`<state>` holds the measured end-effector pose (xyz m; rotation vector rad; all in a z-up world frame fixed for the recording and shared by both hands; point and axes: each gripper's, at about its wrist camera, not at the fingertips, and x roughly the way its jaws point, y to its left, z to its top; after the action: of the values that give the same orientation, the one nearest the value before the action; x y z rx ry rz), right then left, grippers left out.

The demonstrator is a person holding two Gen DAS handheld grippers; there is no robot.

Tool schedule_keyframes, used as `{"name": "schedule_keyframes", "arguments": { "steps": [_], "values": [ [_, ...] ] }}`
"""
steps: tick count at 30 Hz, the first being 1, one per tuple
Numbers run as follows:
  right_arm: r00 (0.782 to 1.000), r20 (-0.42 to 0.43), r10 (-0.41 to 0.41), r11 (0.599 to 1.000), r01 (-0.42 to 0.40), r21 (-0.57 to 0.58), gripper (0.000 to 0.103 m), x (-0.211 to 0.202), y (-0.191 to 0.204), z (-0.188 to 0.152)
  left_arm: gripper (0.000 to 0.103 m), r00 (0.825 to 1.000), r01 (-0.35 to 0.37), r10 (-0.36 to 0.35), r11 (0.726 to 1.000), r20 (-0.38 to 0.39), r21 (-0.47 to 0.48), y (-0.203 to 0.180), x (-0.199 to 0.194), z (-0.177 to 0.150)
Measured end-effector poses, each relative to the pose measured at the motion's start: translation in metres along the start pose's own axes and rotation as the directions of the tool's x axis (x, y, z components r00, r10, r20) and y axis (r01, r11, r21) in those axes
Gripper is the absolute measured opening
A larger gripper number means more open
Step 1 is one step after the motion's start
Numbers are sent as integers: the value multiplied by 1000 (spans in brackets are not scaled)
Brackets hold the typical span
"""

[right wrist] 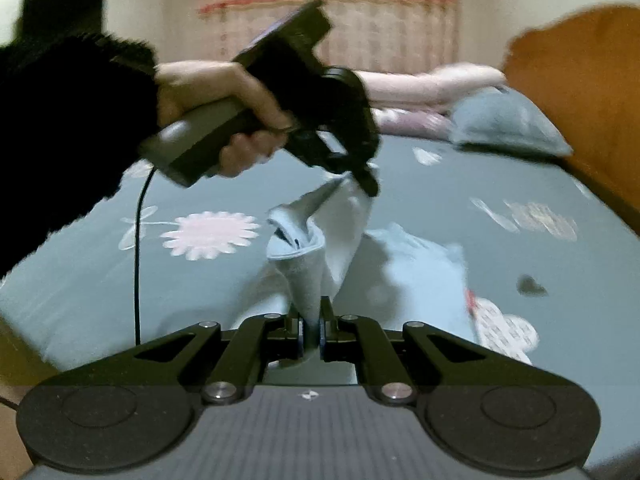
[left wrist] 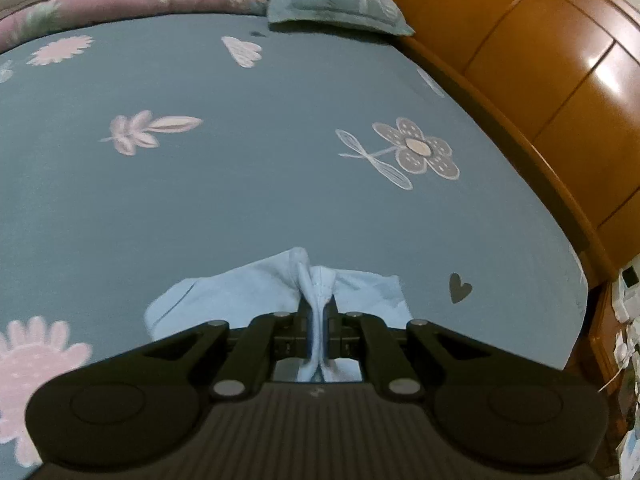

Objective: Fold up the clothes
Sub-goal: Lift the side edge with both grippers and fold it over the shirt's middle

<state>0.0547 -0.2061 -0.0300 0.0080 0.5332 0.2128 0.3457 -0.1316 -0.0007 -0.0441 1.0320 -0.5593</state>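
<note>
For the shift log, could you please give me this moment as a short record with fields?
surface: bed sheet, teal with flower print
garment: light blue garment, partly lifted off the sheet
left gripper: shut on a bunched fold of the garment
right gripper: shut on another pinch of it
hand: holds the left gripper's handle, black sleeve
background: pillow, wooden headboard

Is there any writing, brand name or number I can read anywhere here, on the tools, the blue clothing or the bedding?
No readable text in either view.
Left gripper: a tiny pale mark on its body, too small to read.
Right gripper: the same kind of mark, too small to read.
Light blue garment: no print visible.
Bedsheet: only flower and heart pictures, no words.
Items past the bed's right edge: too blurred to read.
</note>
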Motion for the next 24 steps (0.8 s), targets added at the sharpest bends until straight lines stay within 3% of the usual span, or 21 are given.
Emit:
{"name": "schedule_keyframes", "arguments": {
  "steps": [5,15,20,23,24],
  "values": [
    [1000,-17,12,990,-10,140,9,-1,-31,-8,4,999,8,-7,1000,-34,14,-20,28,-1],
    [999,-34,-26,976,33,216,9,-13,-55,-25,4,998,26,-22,998,-60,57,-46,55,4],
    [998,-59,0,954,18,298,11,-11,-70,-36,6,995,19,-12,998,-103,66,-52,75,0],
    [998,-67,-13,946,34,321,18,-16,-77,-42,16,993,54,-51,998,-106,34,-50,81,-1],
    [997,-69,-17,944,39,329,19,-17,-80,-43,26,992,74,-72,997,-101,20,-48,81,0]
  ]
}}
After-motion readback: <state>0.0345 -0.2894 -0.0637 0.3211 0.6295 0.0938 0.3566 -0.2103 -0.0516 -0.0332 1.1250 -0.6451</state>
